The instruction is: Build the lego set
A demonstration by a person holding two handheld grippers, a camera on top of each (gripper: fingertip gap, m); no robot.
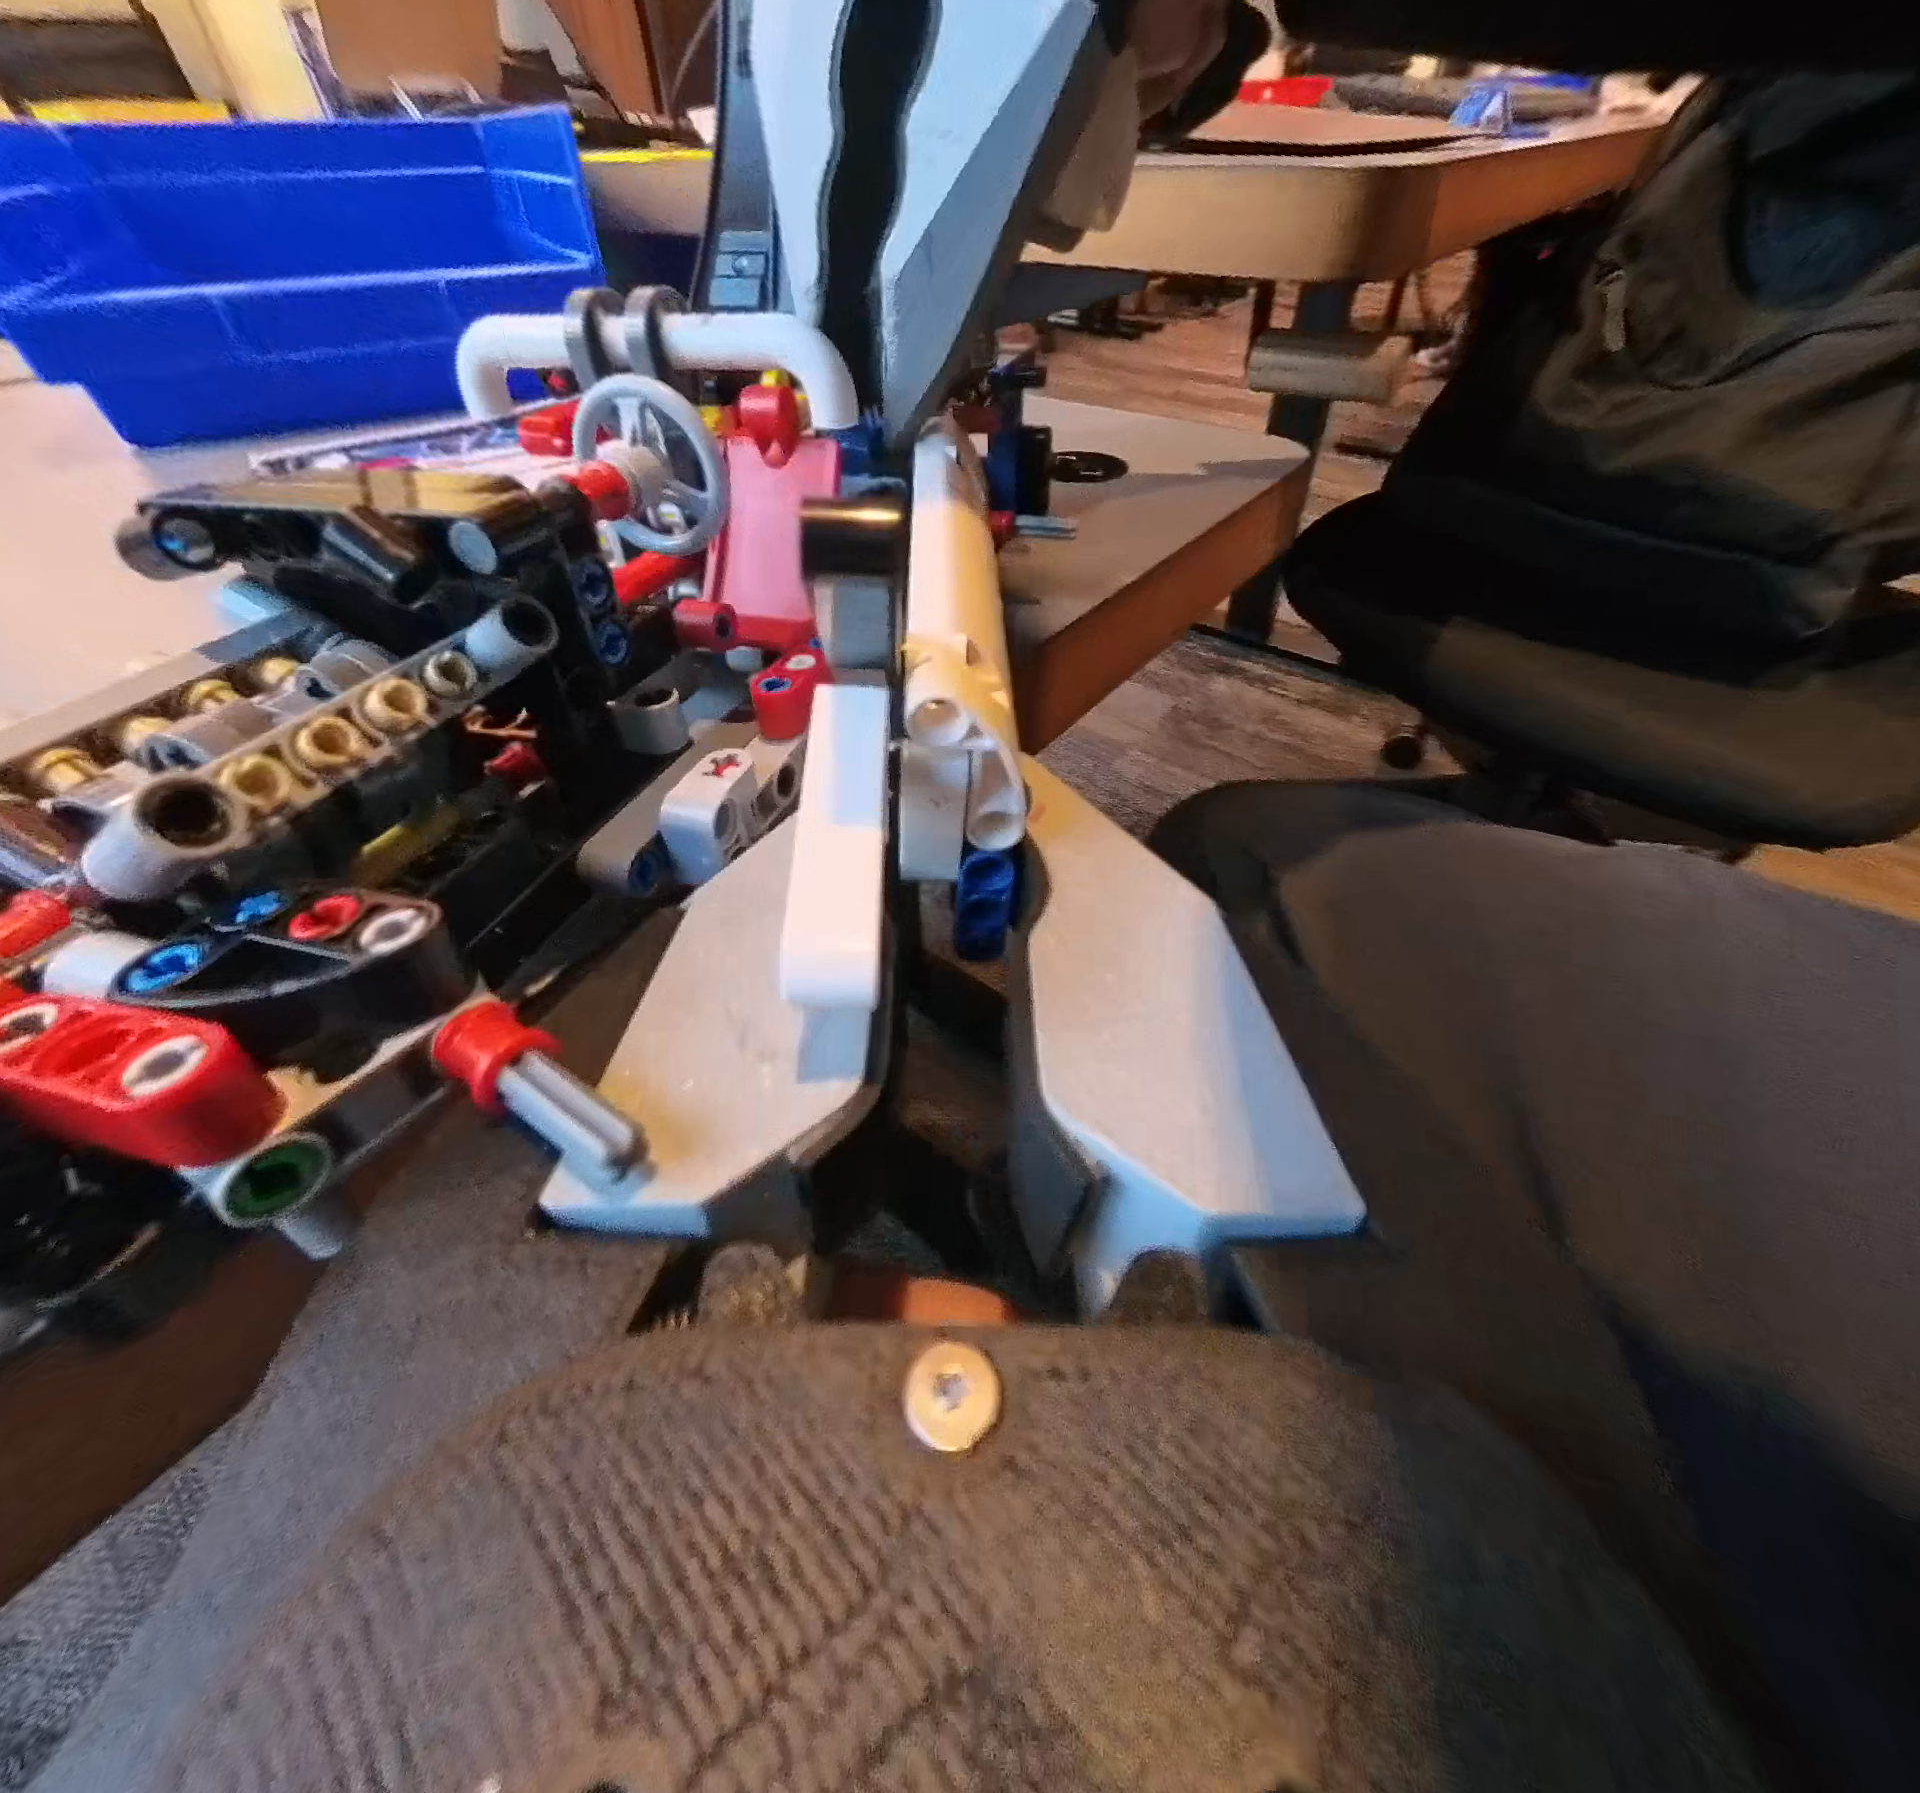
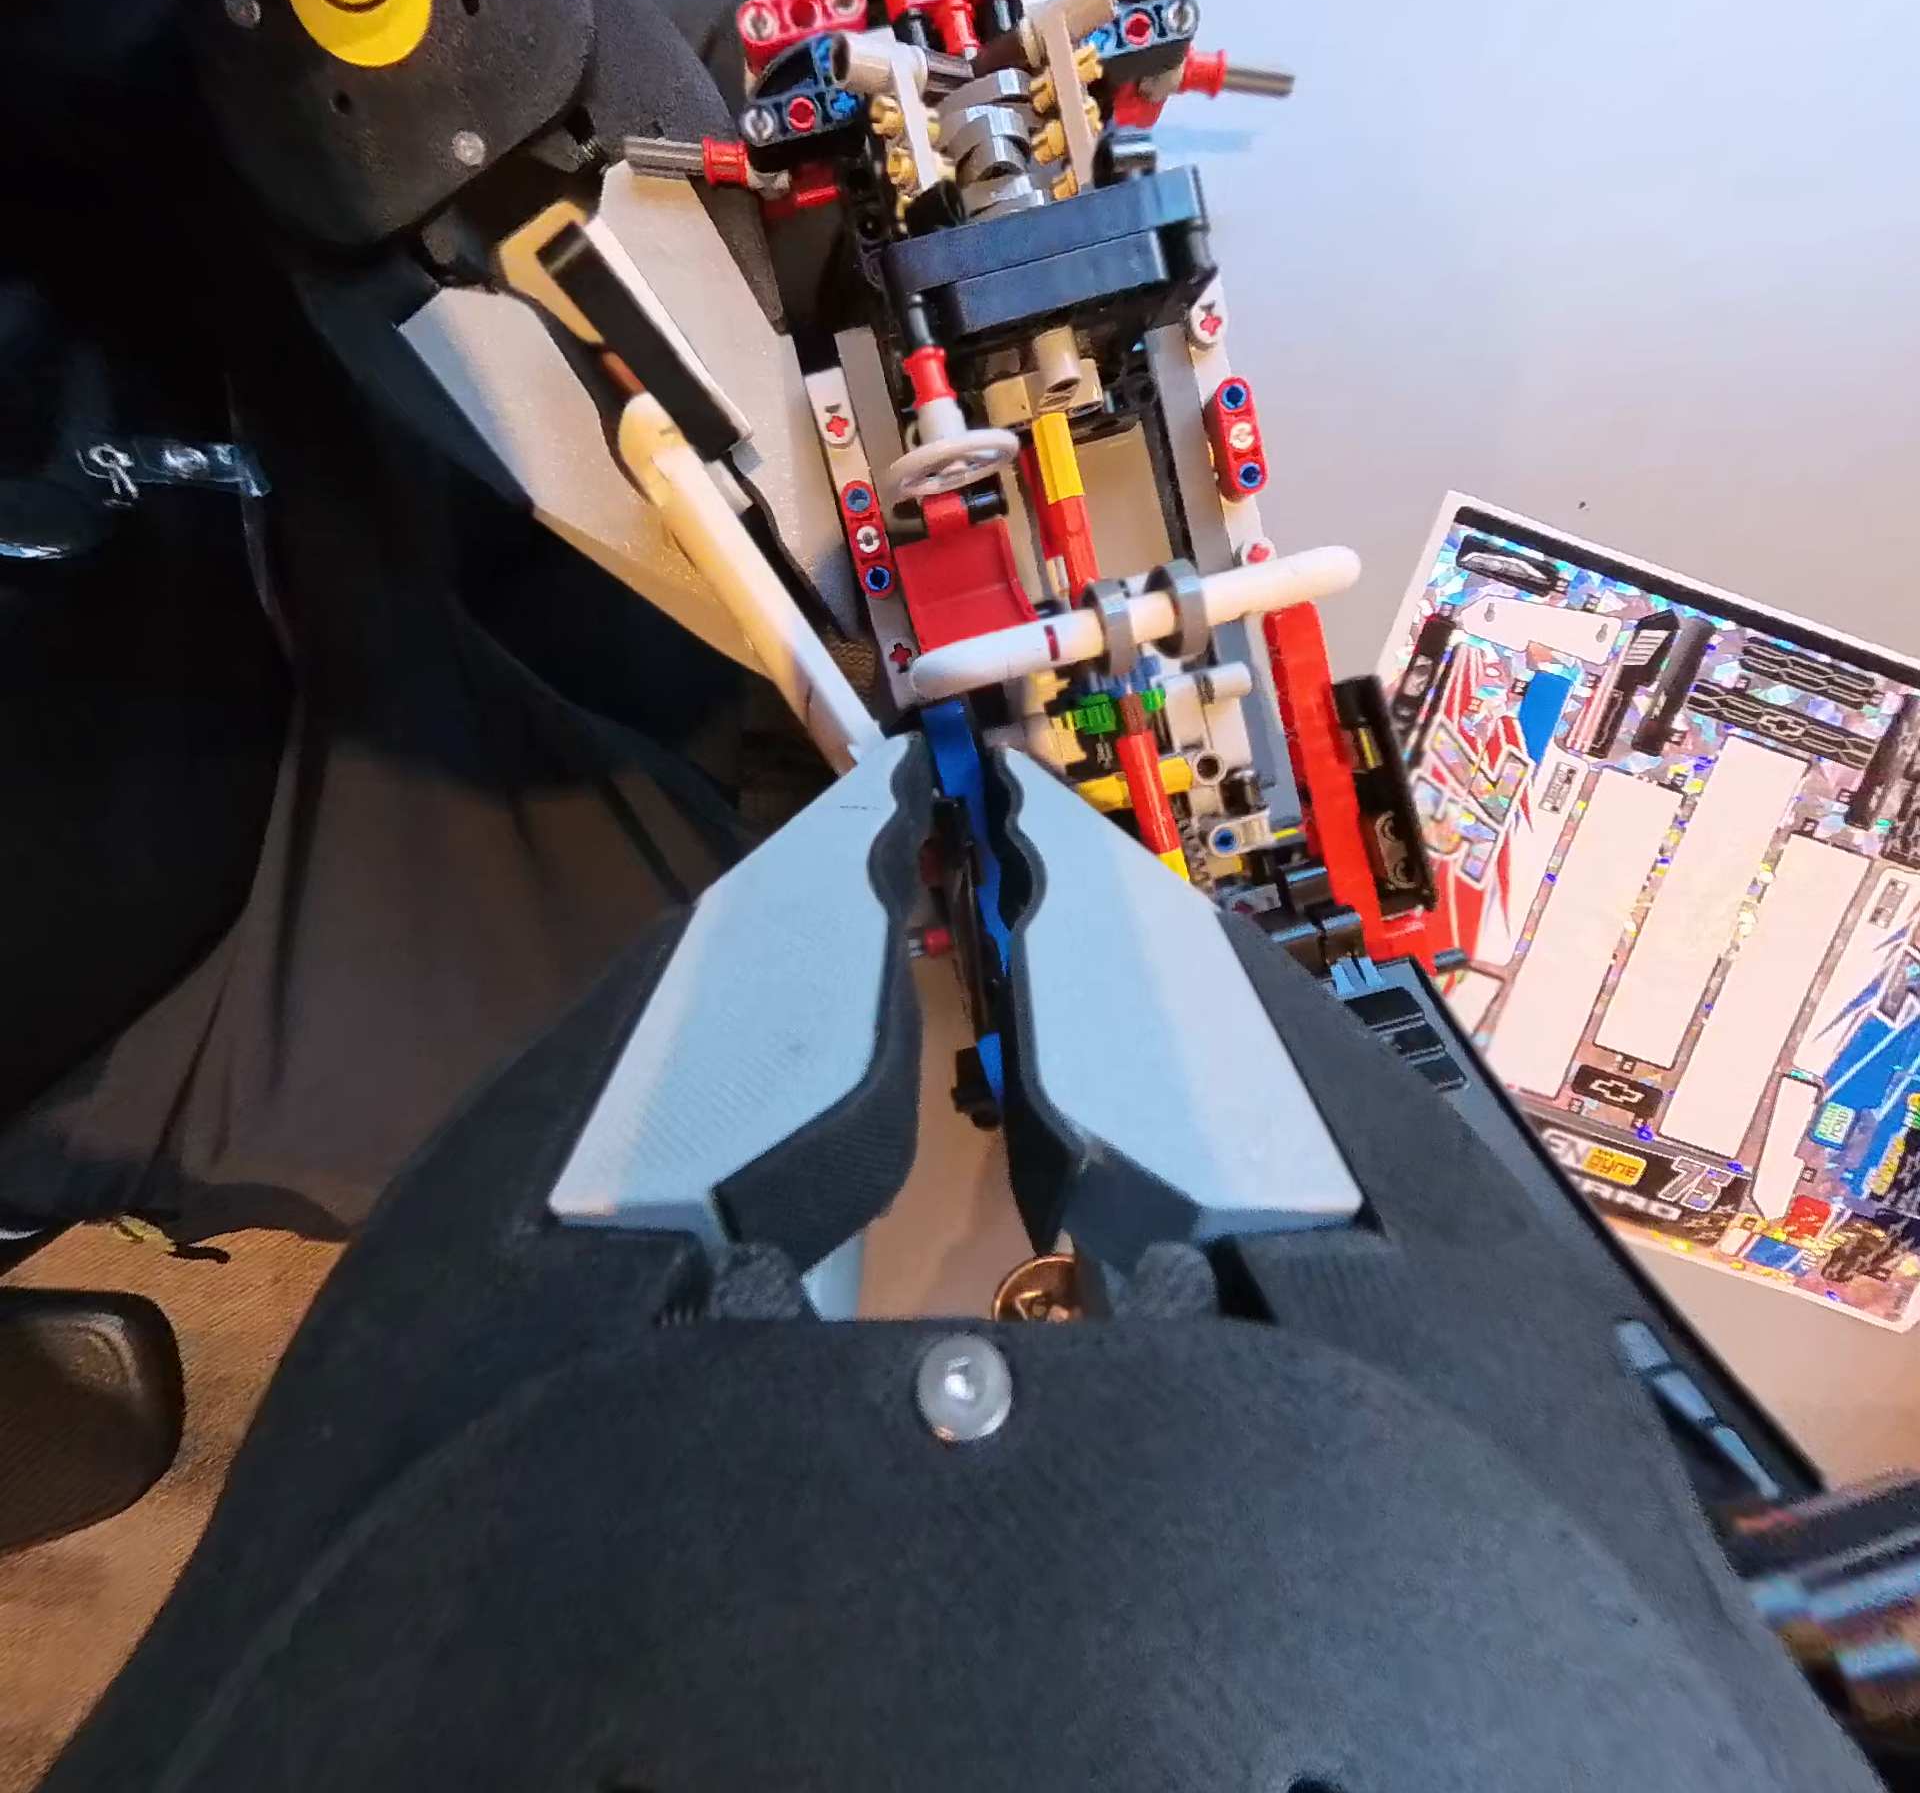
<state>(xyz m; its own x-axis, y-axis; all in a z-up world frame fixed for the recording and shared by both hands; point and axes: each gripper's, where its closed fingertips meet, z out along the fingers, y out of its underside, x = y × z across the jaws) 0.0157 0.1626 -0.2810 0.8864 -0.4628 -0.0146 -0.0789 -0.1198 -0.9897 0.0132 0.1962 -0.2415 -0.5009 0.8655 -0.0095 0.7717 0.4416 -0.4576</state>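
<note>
The half-built lego car (image 1: 343,735) lies on the white table, with a grey steering wheel (image 1: 649,460), a red seat and a white roll bar. My left gripper (image 1: 940,741) is shut on a long white beam (image 1: 951,559) at the car's side, by the table edge. My right gripper (image 1: 883,393) comes down from above onto the car's end. In the right wrist view the car (image 2: 1039,289) runs away from me. My right gripper (image 2: 961,756) is shut on a blue piece (image 2: 951,746) at the near end. The left gripper (image 2: 665,434), with a yellow smiley sticker, holds the white beam (image 2: 748,580).
A shiny sticker sheet (image 2: 1662,860) lies right of the car. A blue bin (image 1: 291,257) stands behind it. The table edge (image 1: 1143,590) drops off beside the left gripper. A person's leg (image 1: 1558,1120), a dark chair (image 1: 1662,725) and another table (image 1: 1351,205) lie beyond. Tip to tip, the grippers are about 6 cm apart.
</note>
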